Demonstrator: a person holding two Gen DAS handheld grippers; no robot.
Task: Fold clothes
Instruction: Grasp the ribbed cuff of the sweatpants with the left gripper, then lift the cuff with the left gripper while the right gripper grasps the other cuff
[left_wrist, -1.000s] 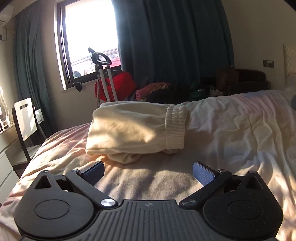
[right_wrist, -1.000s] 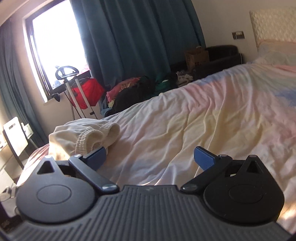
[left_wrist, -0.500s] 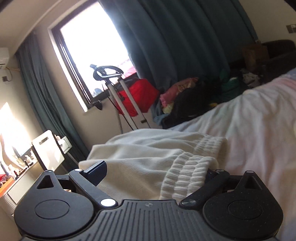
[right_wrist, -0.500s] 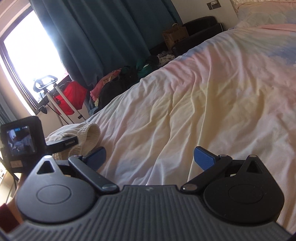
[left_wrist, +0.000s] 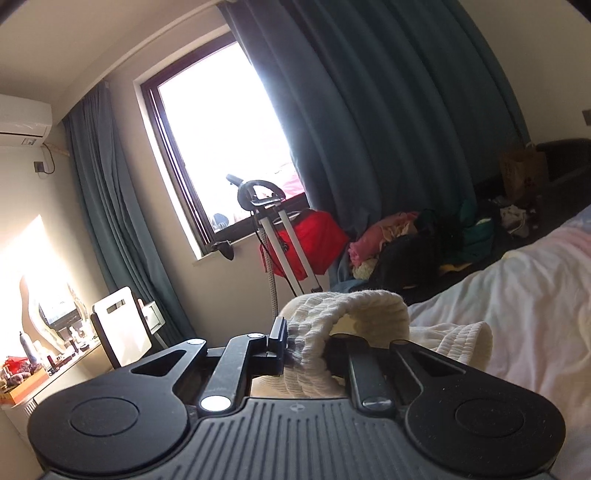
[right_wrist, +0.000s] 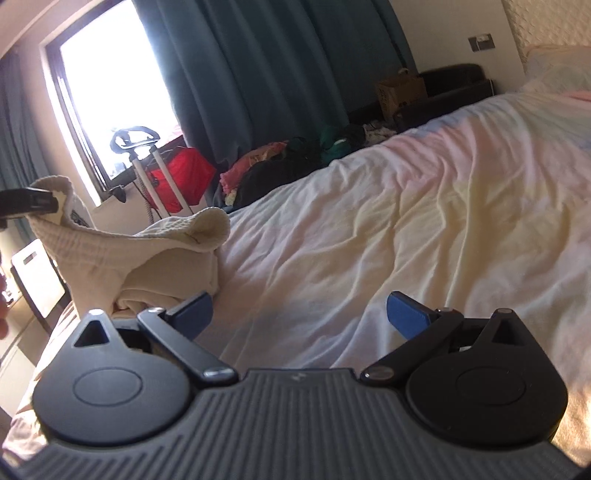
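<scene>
Since half a second ago my left gripper (left_wrist: 306, 347) has gone from straddling the ribbed waistband with its jaws wide to being clamped on it, and that edge is now lifted off the bed; one second ago the garment lay flat and untouched.

Left gripper: jaws drawn together on the cream sweatpants (left_wrist: 354, 314), pinching the ribbed elastic band. Fabric arches up over the fingers and drapes down to the right. Second ribbed fold lies just beside it on the bed sheet (left_wrist: 517, 295).

Right gripper (right_wrist: 299, 314): jaws spread wide, nothing between the blue pads (right_wrist: 406, 314). It hovers low over the sheet (right_wrist: 406, 221), just right of the garment. Left pad sits near the bottom fold of the cloth; I cannot tell whether it touches.

From the right wrist view: cream sweatpants (right_wrist: 122, 254) sit at the left side of the bed, upper corner pulled up into a peak where my left gripper (right_wrist: 29, 201) holds it at the frame's left edge. Rest of the garment stays bunched on the sheet beneath.

Background: window (left_wrist: 221, 147), teal curtain (left_wrist: 388, 129), red bag (left_wrist: 314, 243) and a heap of clothes (left_wrist: 406, 243) beyond the far bed edge, white chair (left_wrist: 118, 325) at left.
</scene>
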